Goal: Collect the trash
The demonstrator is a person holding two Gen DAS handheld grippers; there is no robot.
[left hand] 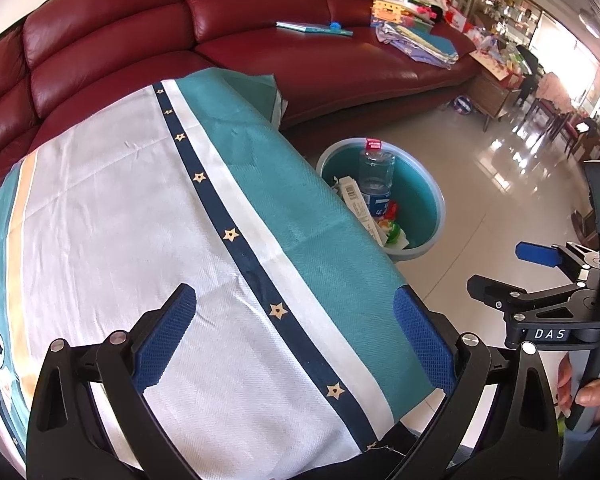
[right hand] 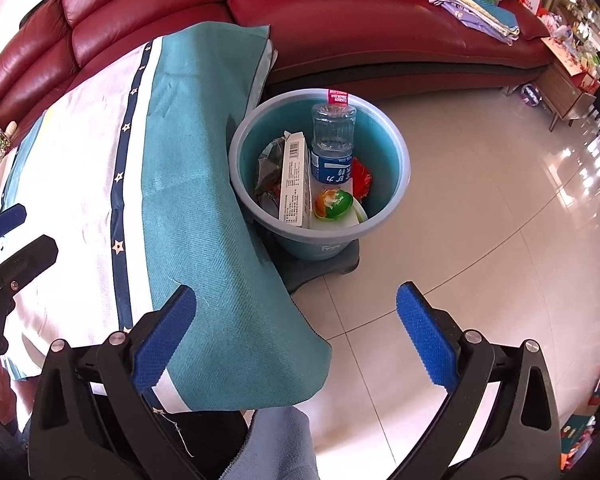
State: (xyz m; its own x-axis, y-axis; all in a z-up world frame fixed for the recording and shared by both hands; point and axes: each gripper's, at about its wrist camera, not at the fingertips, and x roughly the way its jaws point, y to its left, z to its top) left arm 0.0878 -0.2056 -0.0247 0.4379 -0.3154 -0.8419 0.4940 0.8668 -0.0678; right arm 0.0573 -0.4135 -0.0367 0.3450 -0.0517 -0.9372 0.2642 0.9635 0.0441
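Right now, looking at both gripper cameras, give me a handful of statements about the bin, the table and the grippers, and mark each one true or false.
1. The round teal plastic bin holds a clear plastic water bottle with a blue label. True.
2. The right gripper is shut on a piece of trash. False: its jaws stand open, with nothing between them.
3. The long white cardboard box lies on the tablecloth. False: it leans inside the bin.
4. The bin stands on the floor beside the table draped in a teal and white cloth. True.
5. The left gripper is open above the cloth. True.
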